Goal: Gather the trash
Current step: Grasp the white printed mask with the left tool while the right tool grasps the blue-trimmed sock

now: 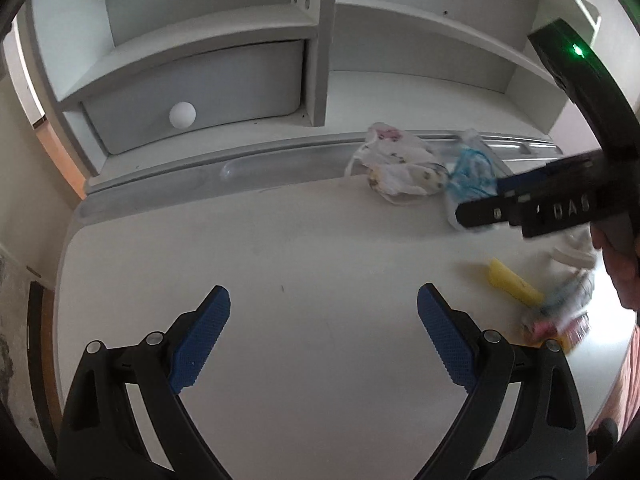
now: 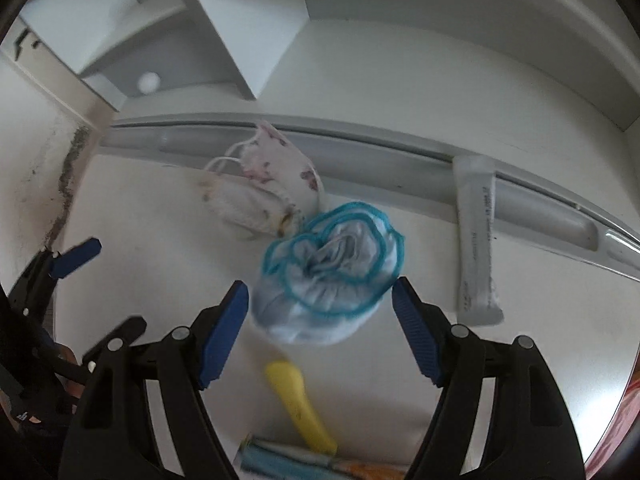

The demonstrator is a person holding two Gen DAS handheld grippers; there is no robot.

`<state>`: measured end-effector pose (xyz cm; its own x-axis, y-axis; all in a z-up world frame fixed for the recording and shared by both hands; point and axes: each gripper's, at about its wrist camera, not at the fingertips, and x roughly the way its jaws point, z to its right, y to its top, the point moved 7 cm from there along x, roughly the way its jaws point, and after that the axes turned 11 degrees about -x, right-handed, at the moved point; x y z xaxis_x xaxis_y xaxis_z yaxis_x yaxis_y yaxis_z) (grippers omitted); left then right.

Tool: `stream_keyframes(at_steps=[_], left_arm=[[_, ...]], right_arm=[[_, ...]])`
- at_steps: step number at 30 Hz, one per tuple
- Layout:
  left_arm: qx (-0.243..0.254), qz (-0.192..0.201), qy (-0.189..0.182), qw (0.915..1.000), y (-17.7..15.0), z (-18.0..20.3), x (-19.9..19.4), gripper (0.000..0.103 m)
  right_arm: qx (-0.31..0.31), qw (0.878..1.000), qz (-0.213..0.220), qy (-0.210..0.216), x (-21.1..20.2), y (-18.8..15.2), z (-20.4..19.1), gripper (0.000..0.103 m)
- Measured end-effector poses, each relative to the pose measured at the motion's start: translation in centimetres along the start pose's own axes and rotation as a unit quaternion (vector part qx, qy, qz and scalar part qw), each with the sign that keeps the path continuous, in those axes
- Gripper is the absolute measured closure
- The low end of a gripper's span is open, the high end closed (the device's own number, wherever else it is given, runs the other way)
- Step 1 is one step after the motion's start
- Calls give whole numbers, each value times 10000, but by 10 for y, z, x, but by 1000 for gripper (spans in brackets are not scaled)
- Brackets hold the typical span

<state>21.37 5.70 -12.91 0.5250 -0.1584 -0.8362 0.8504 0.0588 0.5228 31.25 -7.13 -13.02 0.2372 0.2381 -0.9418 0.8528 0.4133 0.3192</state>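
Left gripper (image 1: pixel 323 336) is seen nearest, jaws spread wide over bare white desk (image 1: pixel 304 264), nothing held. Right gripper (image 2: pixel 320 330) is also spread wide, nothing gripped; its 2 blue pads flank the near edge of a crumpled white cloth with teal trim (image 2: pixel 332 272), contact cannot be told. Just below that gripper a yellow wrapper (image 2: pixel 298 408) and a striped packet (image 2: pixel 288 458) are seen lying on the desk, the packet cut off by the frame edge. Beyond the teal-trimmed cloth, 2 patterned face masks (image 2: pixel 264 184) are found touching it, piled against the grey rail (image 2: pixel 400 144). To the right, a long white sachet (image 2: pixel 478 240) is laid across the rail and desk. Farthest back, a shelf unit (image 1: pixel 320 40) and a grey drawer with a round white knob (image 1: pixel 182 115) are visible. Right side of the left view is motion-blurred.
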Motion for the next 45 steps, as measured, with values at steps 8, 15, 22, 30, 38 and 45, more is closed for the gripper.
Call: stream_keyframes(at_steps=[8,15,22,30,38,45], left_arm=[[251,1,-282,9993,33,29,22,11],[555,-139,-417,9975,58,73,52,11],[483,-157,-68,9987,66,78,76,15],[619,-92,112,9980,61,96,63,73],[868,128,-8,9961,37,146,7,75],[1409,325,-840,9859,-18,268,-46,75]], right_arm=[[-83,9993,365,27,-33,-14,9,82],[64,9987,503,-19,-58,-42,36,82],[304,9981,533,-24,-68,-66,65,81],[634,9952,731,-113,-90,-111,97,82],[1274,9853,1050,-444,-128,-201,146,82],[2244,9605,1264,-1058,-172,-361,207,82]])
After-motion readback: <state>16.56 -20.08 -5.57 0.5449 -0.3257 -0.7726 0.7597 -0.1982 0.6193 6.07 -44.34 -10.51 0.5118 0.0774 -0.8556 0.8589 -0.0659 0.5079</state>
